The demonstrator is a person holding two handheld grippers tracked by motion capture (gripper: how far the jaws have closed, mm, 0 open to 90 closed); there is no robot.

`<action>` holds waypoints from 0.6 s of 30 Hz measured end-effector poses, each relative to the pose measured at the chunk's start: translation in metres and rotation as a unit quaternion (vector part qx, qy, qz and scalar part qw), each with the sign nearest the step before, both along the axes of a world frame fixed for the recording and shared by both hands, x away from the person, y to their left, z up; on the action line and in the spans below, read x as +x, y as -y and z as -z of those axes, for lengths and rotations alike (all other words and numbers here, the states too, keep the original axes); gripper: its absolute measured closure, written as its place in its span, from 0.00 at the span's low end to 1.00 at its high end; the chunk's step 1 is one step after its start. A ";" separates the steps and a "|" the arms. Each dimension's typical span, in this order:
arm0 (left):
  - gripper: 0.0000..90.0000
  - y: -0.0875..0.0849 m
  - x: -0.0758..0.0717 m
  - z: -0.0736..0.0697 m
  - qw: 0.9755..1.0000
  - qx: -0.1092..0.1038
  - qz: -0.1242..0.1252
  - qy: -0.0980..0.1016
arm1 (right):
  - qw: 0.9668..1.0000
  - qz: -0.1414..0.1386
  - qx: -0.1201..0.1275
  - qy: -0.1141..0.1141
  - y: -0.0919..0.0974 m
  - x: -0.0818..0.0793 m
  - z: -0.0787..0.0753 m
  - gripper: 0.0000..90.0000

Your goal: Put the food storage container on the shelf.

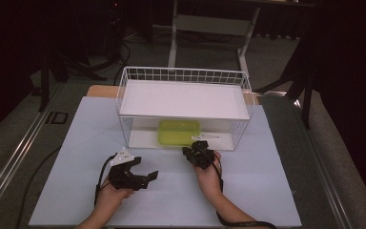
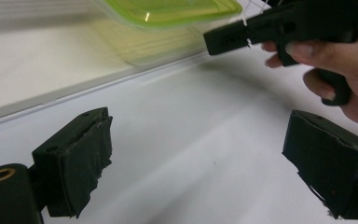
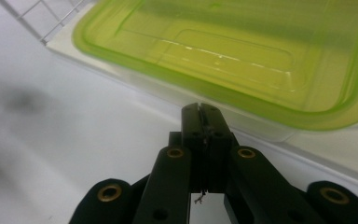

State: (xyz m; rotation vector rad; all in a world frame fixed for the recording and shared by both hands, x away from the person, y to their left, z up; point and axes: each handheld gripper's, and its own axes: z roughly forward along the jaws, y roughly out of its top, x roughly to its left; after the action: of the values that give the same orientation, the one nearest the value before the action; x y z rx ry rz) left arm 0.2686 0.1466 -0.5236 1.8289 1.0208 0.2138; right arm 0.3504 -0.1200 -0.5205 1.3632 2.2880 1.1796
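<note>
A clear food container with a lime-green lid (image 1: 179, 131) sits on the lower shelf of a white wire rack (image 1: 124, 102); the lid (image 3: 242, 56) looms close in the right gripper view and shows at the top (image 2: 168, 10) of the left gripper view. My right gripper (image 1: 196, 151) is shut with nothing in it, its tips (image 3: 202, 111) just short of the container's near edge. My left gripper (image 1: 147, 177) rests open on the white table, jaws wide apart (image 2: 196, 163), pointing right toward the other hand (image 2: 340, 60).
The rack's upper shelf is a bare white board (image 1: 183, 98). The white tabletop (image 1: 257, 186) extends around both hands. Table legs (image 1: 174, 33) and dark cables (image 1: 124, 52) lie on the floor beyond.
</note>
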 end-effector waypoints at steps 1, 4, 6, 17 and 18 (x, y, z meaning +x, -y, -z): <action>0.10 0.000 0.001 0.001 1.000 -0.004 0.001 -0.004 | 1.000 0.002 -0.001 -0.001 0.000 0.002 0.001 1.00; 0.10 -0.001 0.001 0.002 1.000 -0.005 0.002 -0.007 | 1.000 0.005 -0.001 0.000 -0.002 0.005 0.003 1.00; 0.10 -0.001 0.002 0.003 1.000 -0.010 0.005 -0.011 | 1.000 0.003 0.002 0.001 -0.006 0.008 0.004 1.00; 0.10 -0.001 0.002 0.002 1.000 -0.010 0.007 -0.004 | 1.000 0.012 0.014 0.006 -0.022 0.022 0.002 1.00; 0.10 -0.001 0.002 0.002 1.000 -0.008 0.008 -0.003 | 1.000 0.012 0.014 0.006 -0.022 0.022 0.002 1.00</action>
State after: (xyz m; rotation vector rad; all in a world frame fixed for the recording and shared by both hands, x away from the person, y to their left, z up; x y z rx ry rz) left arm 0.2704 0.1476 -0.5253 1.8233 1.0098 0.1903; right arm 0.3726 -0.0984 -0.5230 1.3864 2.2491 1.2134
